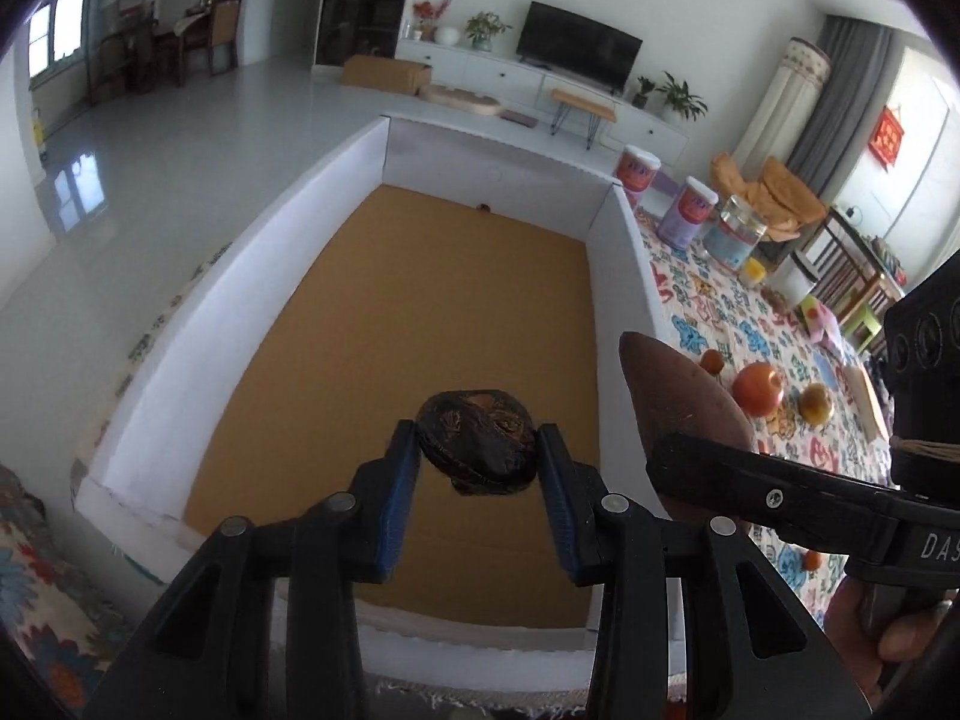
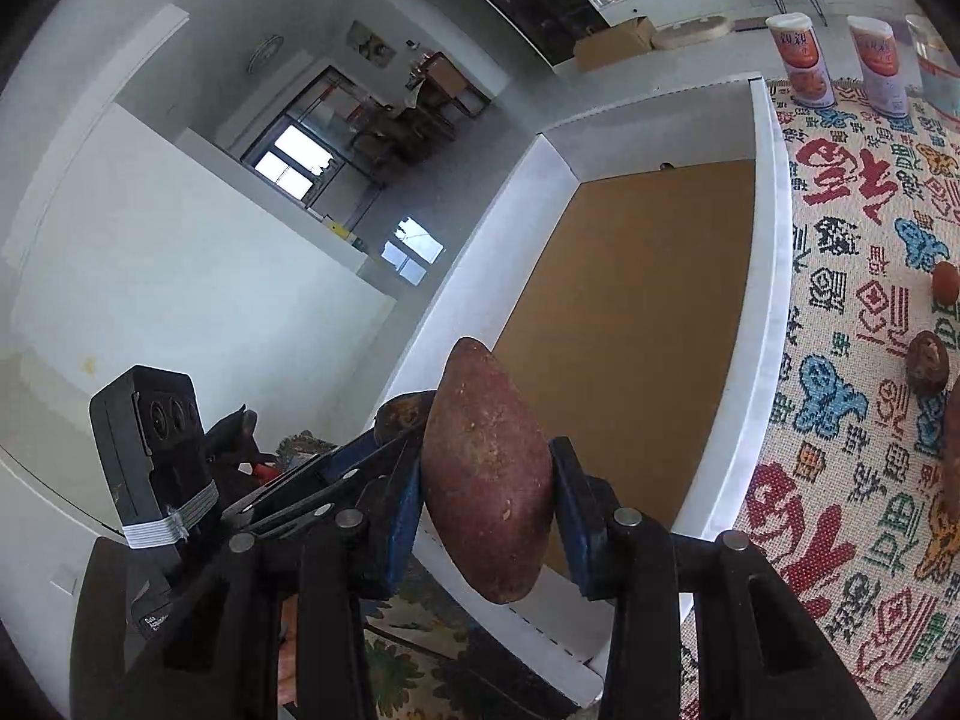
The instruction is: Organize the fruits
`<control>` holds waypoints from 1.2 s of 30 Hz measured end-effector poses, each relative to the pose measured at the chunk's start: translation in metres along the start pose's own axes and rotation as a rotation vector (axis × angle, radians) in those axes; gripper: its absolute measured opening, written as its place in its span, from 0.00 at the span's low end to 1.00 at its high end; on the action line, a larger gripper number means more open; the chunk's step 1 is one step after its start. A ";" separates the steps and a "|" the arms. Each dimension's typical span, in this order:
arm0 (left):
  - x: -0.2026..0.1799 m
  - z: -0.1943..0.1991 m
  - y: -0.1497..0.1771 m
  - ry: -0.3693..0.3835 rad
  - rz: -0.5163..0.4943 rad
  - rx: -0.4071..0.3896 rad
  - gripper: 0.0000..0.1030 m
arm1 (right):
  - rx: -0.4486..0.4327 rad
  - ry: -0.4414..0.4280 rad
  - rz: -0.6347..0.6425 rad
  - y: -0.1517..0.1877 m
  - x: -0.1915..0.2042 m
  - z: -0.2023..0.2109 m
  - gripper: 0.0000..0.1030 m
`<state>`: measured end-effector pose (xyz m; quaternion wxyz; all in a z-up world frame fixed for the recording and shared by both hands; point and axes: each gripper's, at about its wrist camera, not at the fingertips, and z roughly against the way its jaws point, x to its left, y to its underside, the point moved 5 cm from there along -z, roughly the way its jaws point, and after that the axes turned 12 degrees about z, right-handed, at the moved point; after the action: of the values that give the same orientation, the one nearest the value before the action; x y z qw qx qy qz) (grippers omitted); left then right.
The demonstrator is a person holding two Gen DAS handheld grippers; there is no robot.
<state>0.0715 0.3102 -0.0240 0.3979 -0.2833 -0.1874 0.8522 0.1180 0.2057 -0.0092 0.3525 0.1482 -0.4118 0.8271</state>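
My left gripper [image 1: 478, 450] is shut on a dark, wrinkled round fruit [image 1: 477, 449] and holds it above the brown floor of a white-walled box [image 1: 420, 312]. My right gripper [image 2: 487, 483] is shut on a reddish-brown sweet potato [image 2: 486, 474], held over the box's near corner [image 2: 630, 324]. The sweet potato [image 1: 684, 402] and the right gripper's finger [image 1: 750, 486] also show at the right of the left wrist view. The left gripper [image 2: 360, 456] shows just left of the sweet potato in the right wrist view.
On the patterned tablecloth [image 2: 852, 312] right of the box lie an orange-red fruit [image 1: 758, 389], a yellowish fruit [image 1: 815, 403] and small dark fruits [image 2: 927, 363]. Two pink canisters [image 1: 687, 213] and a glass jar [image 1: 735, 232] stand at the far end.
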 end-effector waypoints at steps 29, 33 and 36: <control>-0.133 -0.026 0.056 0.016 -0.339 -0.214 0.95 | -0.156 1.127 -0.101 0.237 -0.242 0.298 0.94; -0.151 -0.034 0.069 -0.084 -0.483 -0.226 0.95 | -0.131 1.174 -0.236 0.269 -0.279 0.322 0.94; -0.148 -0.031 0.075 -0.108 -0.503 -0.226 0.95 | -0.089 1.168 -0.262 0.271 -0.293 0.318 0.94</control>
<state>0.1259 0.1512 -0.0393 0.5524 -0.2243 -0.3666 0.7142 0.1196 -0.2914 -0.1259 0.6252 -0.2964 -0.1623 0.7035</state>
